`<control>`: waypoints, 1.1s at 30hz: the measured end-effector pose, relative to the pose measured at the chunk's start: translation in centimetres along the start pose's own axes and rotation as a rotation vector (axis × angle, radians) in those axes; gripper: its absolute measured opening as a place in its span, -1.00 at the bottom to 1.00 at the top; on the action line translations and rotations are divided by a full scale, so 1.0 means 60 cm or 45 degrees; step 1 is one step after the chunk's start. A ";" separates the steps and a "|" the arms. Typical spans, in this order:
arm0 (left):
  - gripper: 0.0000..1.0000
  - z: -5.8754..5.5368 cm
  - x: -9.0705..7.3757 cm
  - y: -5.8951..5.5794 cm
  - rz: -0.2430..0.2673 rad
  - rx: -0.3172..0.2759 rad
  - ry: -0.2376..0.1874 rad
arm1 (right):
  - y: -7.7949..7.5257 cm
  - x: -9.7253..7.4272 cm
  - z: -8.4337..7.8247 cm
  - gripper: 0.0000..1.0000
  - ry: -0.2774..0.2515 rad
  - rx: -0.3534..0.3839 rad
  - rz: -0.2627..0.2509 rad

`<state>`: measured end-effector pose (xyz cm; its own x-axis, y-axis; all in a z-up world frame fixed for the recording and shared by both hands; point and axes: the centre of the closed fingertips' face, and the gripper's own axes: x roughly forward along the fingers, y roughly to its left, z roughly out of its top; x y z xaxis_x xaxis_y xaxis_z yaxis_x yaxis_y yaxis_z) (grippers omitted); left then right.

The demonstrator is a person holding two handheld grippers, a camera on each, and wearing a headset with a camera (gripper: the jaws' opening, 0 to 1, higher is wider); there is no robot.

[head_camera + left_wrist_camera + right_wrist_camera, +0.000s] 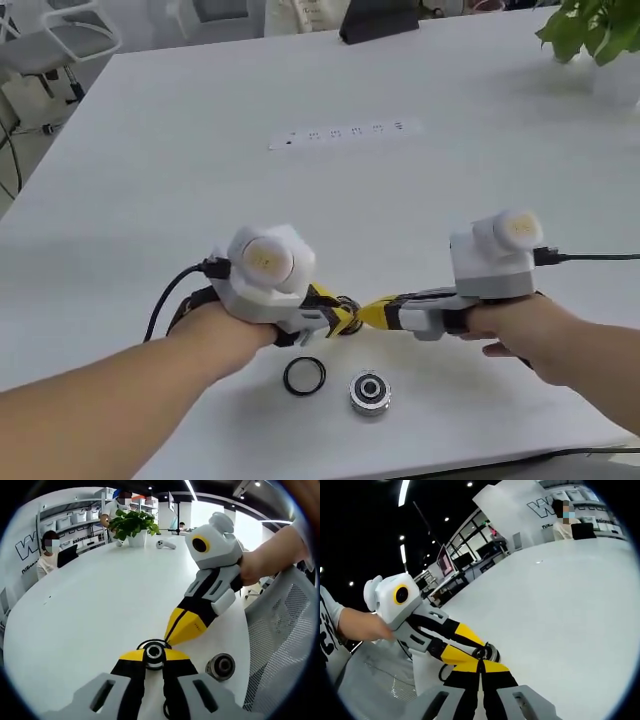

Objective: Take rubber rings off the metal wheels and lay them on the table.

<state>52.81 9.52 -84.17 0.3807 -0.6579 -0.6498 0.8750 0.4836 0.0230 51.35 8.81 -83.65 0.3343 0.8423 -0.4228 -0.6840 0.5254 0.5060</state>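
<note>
My left gripper is clamping a small silver metal wheel between its jaw tips, just above the table. My right gripper is pressing its jaws together, tips touching the wheel's black rubber ring.

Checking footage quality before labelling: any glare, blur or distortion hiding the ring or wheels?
Head view: soft even light, faint shadows, rubber ring and loose wheel sharp. Left gripper view: fisheye bends the table edge; the clamped wheel is clear. Right gripper view: bright ceiling lights against dark, clamped wheel partly behind the jaws.
</note>
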 end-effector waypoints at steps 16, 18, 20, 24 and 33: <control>-0.64 -0.001 -0.011 -0.014 -0.062 0.025 0.014 | 0.002 0.000 0.002 -1.00 -0.001 -0.022 -0.030; -0.63 0.003 -0.017 -0.016 -0.069 0.025 0.000 | 0.004 0.000 0.002 -1.00 -0.003 -0.021 -0.027; -0.60 0.006 -0.025 -0.018 -0.076 0.032 -0.014 | 0.007 0.000 0.004 -1.00 -0.006 -0.024 -0.024; -0.51 0.010 -0.039 -0.019 -0.082 0.049 -0.037 | 0.009 0.000 0.006 -1.00 -0.011 -0.025 -0.017; -0.31 0.009 -0.079 -0.020 -0.084 0.039 -0.084 | 0.012 0.000 0.010 -1.00 -0.015 -0.031 0.004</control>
<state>50.11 11.76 -80.68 0.3397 -0.7249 -0.5992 0.9073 0.4204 0.0058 51.24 9.26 -82.80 0.3395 0.8456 -0.4120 -0.7007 0.5195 0.4889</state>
